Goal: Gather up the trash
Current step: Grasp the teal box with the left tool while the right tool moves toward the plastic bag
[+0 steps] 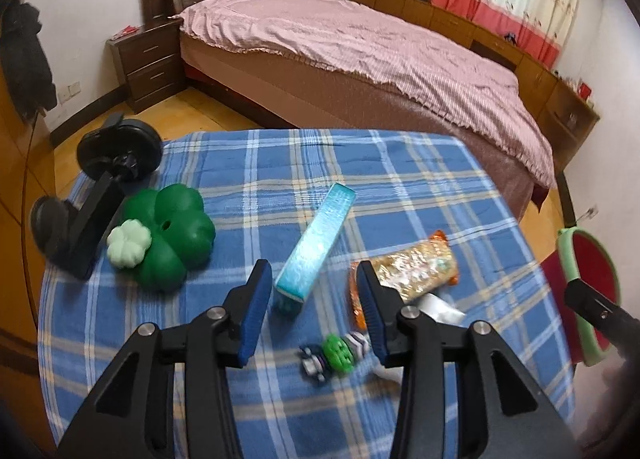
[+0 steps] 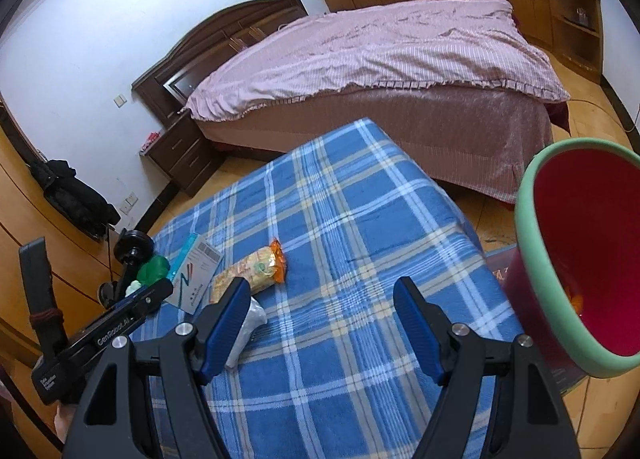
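We work over a blue plaid cloth (image 1: 400,187) spread on a table, and we place everything by the teal carton (image 1: 316,249) lying near its middle. Our left gripper (image 1: 316,313) hangs just above the cloth with its jaws apart and nothing between the blue pads; the carton's near end sits just beyond the gap. Right of the carton lies an orange-edged snack wrapper (image 1: 408,267), and touching that wrapper's near side is a crumpled clear plastic scrap (image 1: 440,309). Nearer us than the carton rests a small green-and-striped toy (image 1: 334,353). Left of the carton sit a dark green clover-shaped thing (image 1: 172,237) with a pale clover (image 1: 129,243) against it, and a black stand (image 1: 96,203) beyond those.

Our right gripper (image 2: 320,323) is likewise spread wide and empty over bare cloth, well to the right of the carton (image 2: 196,271); its left pad is just beside the plastic scrap (image 2: 248,323). Off the cloth's right edge, far from the carton, stands the red bin with a green rim (image 2: 536,267), something orange lying inside. A pink-covered bed (image 2: 380,55) fills the room behind.
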A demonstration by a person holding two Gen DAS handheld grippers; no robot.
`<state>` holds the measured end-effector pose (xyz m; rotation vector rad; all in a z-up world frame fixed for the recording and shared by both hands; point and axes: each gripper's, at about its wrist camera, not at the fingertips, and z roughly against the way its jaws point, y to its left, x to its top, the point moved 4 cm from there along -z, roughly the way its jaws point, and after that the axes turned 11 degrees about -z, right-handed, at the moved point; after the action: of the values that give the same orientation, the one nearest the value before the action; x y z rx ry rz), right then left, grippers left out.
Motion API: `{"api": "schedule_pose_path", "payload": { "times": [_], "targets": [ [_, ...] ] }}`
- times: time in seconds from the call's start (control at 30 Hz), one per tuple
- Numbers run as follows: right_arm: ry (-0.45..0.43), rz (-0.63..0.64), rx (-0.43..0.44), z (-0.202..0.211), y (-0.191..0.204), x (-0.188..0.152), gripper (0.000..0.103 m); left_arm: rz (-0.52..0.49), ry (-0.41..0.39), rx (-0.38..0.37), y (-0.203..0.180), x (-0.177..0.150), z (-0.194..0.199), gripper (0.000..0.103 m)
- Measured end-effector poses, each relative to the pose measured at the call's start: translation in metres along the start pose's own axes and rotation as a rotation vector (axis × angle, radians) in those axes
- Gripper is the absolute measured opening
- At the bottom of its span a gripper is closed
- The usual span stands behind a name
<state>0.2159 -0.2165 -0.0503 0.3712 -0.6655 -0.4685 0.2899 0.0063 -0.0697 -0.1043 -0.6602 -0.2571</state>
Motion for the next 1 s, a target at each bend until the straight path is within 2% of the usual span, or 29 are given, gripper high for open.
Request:
{"api": "schedule_pose_path", "payload": {
  "times": [0.17, 0.4, 0.43, 0.53, 0.57, 0.77, 1.0],
  "targets": [
    [0.020, -0.010, -0.018, -0.013, -0.004, -0.001, 0.076, -0.022, 0.026, 0.019, 0.003, 0.003, -0.020, 0.044],
    [0.043, -0.020, -0.035, -0.025, -0.009, -0.003, 0.076, 0.009, 0.031, -0.013, 0.008, 0.001, -0.033, 0.044],
    [0.044, -0.020, -0.036, -0.026, -0.009, -0.002, 0.076, 0.009, 0.030, -0.015, 0.008, 0.001, -0.033, 0.042],
    [0.049, -0.019, -0.036, -0.027, -0.010, -0.004, 0.076, 0.007, 0.027, -0.021, 0.007, 0.000, -0.033, 0.027],
    [0.050, -0.018, -0.035, -0.027, -0.009, -0.005, 0.076, 0.008, 0.027, -0.023, 0.007, 0.000, -0.033, 0.025],
    [0.053, -0.004, -0.027, -0.024, -0.003, -0.010, 0.076, 0.039, 0.003, -0.025, 0.011, -0.004, -0.020, 0.019],
    [0.062, 0.031, -0.008, -0.022, 0.014, -0.020, 0.076, 0.095, -0.043, -0.015, 0.022, -0.019, 0.015, 0.019]
  ]
}}
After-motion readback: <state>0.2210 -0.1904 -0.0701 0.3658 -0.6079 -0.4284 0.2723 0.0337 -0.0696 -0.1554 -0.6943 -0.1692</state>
